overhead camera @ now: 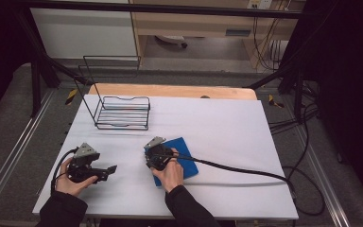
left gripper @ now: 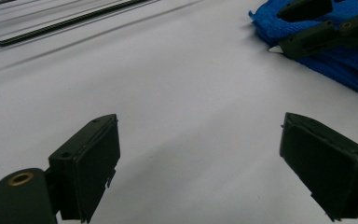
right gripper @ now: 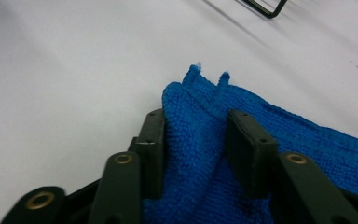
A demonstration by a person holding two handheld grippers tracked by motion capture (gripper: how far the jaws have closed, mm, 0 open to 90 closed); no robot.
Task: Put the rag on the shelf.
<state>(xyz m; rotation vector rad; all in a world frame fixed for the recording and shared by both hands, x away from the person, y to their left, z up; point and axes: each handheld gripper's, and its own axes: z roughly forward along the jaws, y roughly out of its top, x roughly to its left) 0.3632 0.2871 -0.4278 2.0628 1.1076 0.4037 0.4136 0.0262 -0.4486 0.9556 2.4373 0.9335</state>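
Your right gripper (right gripper: pixel 193 140) has its jaws pinched on a bunched corner of the blue microfibre cloth (overhead camera: pixel 187 163) at lower centre of the high view, your left gripper (left gripper: pixel 200 163) gapes empty; it looks light, limp, so grip folds.

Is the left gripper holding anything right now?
No: in the left gripper view, the left gripper has its jaws spread wide over bare white table, with the blue cloth lying off to the side.

Black claws (overhead camera: pixel 108 169), brass rivets, dark sleeves (overhead camera: pixel 189 208), trailing black cable (overhead camera: pixel 236 169)
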